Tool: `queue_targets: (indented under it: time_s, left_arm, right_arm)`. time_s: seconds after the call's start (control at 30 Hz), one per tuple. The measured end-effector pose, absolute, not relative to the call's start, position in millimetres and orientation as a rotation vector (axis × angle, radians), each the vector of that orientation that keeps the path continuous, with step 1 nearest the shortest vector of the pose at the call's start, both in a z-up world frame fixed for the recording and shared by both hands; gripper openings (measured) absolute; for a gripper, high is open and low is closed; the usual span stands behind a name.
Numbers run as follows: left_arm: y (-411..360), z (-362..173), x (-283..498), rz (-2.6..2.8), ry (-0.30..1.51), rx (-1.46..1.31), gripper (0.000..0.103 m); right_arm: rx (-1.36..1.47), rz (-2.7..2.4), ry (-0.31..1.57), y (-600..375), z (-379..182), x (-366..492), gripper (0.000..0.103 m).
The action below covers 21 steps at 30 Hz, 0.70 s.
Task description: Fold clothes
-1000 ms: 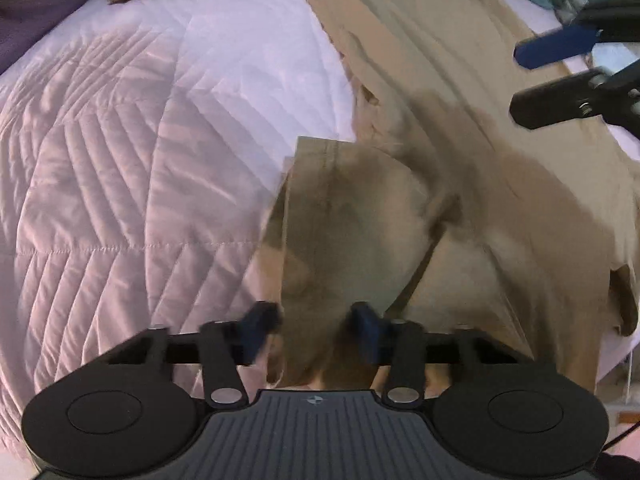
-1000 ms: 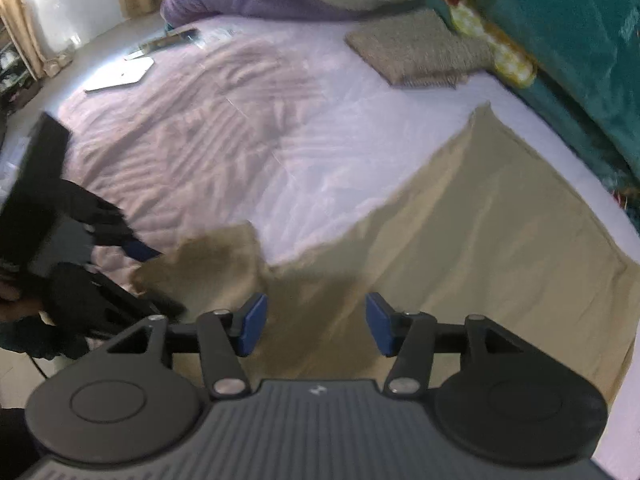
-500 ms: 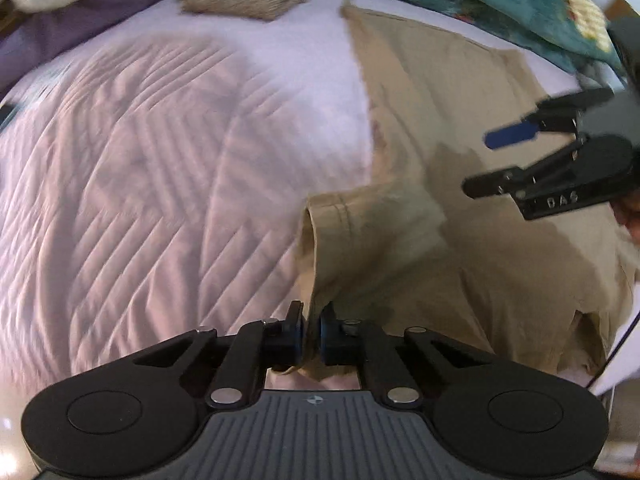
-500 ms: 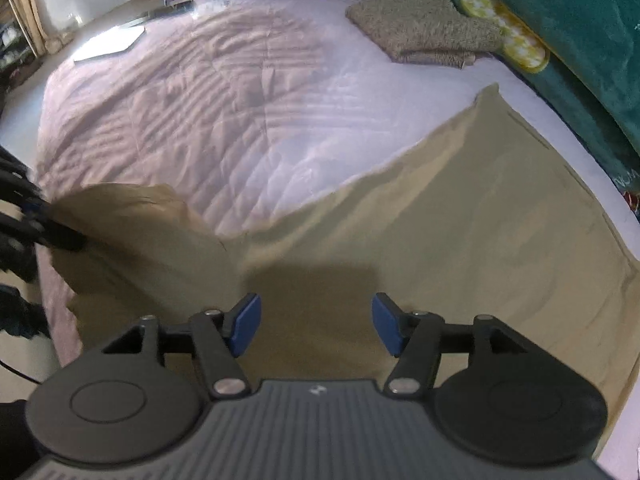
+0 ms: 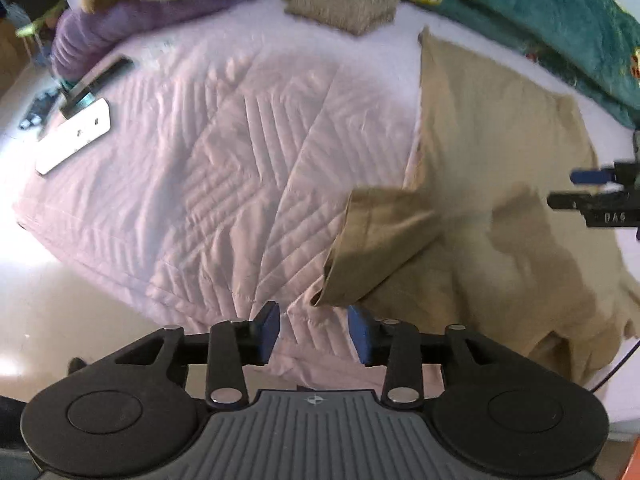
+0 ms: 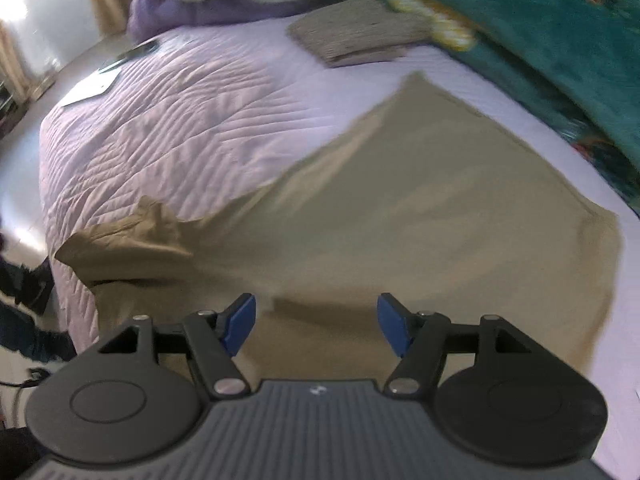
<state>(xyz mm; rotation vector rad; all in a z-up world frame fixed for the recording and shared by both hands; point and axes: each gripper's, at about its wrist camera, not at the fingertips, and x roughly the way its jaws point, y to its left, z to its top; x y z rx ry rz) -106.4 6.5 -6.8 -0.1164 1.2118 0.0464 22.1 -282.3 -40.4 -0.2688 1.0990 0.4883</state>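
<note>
Tan garment [image 5: 492, 184] near edge hidden behind camera body; teal blanket [image 6: 540, 20] blurred, cropped.

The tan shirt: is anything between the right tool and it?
Nothing visible. The right tool hangs just above the tan shirt, jaws opening with only bare cloth below and nothing between them. The folded towel and the pillows lie farther back on the bed.
</note>
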Motion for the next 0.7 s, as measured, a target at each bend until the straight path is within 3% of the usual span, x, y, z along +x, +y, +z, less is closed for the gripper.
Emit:
queue_targets:
  time_s: [0.17,0.7]
  left_arm:
    - [-31.8,43.4,-111.9,0.007,1.13,-0.085,0.057]
    - [-100.6,47.8,-100.3,-0.201,1.127,0.028,0.059]
  right_arm:
    - [-0.275,0.418,1.108,-327.8,-18.6,2.4,0.068]
    - [-0.238,0.153,1.157,-415.0,-1.2,-67.5,0.068]
